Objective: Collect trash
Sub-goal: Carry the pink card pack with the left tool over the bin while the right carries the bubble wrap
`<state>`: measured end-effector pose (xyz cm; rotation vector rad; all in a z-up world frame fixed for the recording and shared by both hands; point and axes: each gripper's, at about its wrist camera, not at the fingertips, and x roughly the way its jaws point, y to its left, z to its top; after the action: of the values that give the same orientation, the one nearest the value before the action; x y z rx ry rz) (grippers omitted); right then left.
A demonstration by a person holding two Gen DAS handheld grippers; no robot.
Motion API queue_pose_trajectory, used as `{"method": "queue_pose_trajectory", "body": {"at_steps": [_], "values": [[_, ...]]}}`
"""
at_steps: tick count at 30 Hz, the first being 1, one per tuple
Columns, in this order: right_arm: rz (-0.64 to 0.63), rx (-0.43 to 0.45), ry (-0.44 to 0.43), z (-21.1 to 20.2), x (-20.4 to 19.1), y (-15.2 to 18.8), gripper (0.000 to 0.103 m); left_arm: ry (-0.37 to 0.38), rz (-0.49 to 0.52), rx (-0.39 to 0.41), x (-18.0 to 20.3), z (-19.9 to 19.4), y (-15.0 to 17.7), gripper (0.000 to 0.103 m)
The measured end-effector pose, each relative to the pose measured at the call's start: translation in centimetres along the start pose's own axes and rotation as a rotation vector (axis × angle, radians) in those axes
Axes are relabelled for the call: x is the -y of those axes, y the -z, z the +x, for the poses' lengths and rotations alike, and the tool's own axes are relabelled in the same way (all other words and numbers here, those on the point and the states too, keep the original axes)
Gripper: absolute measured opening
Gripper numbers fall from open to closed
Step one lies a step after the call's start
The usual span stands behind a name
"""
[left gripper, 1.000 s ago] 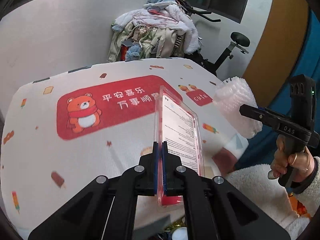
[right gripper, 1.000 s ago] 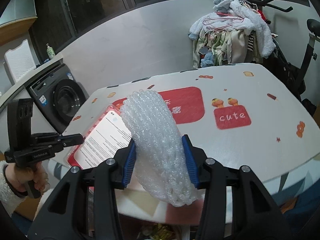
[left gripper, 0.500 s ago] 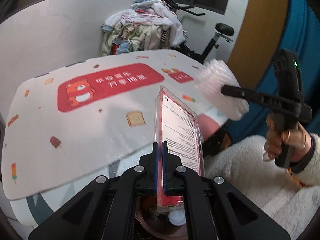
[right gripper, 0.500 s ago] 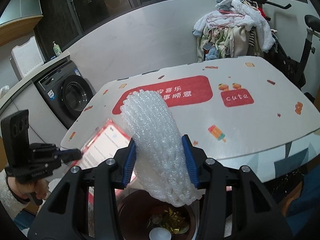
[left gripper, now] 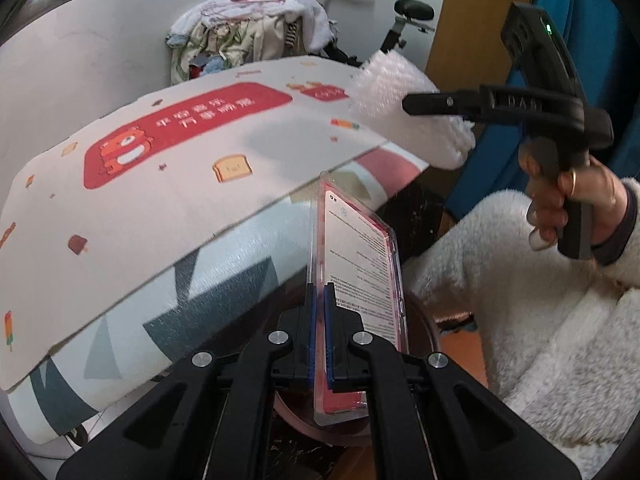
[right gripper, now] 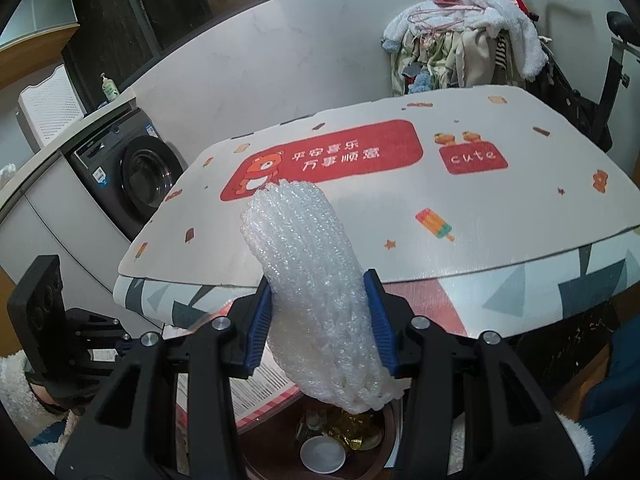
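- Left wrist view. Left gripper point(left gripper: 319, 320): fingers closed on the lower edge of a clear packet point(left gripper: 360, 280) with a pink printed card inside, held upright and edge-on.
- Packet position: off the surface point(left gripper: 180, 184), just past its front edge, over the brown rim of a bin point(left gripper: 424, 328) that is mostly hidden below.
- Right gripper point(left gripper: 408, 102), same view: seen from the side, held in a hand point(left gripper: 568, 204), carrying white foam net point(left gripper: 404, 116) up near the surface's corner. Its finger gap is hidden from this angle.
- Background: clothes heap point(left gripper: 256, 36) and exercise bike point(left gripper: 400, 24) behind the surface.
- Right wrist view. Right gripper point(right gripper: 322, 320): fingers part-open and pressed against both sides of the foam net point(right gripper: 316, 292), which bulges between the blue pads and hangs out below them.
- Bin point(right gripper: 340, 440), this view: directly under the net's lower end, holding gold foil and a white cap point(right gripper: 322, 455).
- Packet point(right gripper: 256, 388): lying at the bin's left rim, beside the left gripper point(right gripper: 120, 344).
- Washing machine point(right gripper: 132, 172): far left.
- Step in hand, as judged: both items carried to the bin, release pending.
- Next move calls for: lowering each item slightly, centring it over the opening, then spreading the fingers; the flat packet may catch on the rim if dropped crosswise.
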<state>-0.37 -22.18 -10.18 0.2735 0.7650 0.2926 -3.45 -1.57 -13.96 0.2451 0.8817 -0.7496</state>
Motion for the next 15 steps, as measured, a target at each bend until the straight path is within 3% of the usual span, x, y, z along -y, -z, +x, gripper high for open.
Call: {"method": "queue_pose_trajectory", "body": {"at_steps": [8, 15], "values": [[0.004, -0.028, 0.001, 0.9, 0.4, 1.1, 0.046, 0.011, 0.054, -0.068, 1.0, 2.8, 1.5, 0.004], [0.009, -0.043, 0.002, 1.4, 0.6, 1.5, 0.046, 0.018, 0.030, -0.090, 0.9, 4.3, 1.6, 0.004]]}}
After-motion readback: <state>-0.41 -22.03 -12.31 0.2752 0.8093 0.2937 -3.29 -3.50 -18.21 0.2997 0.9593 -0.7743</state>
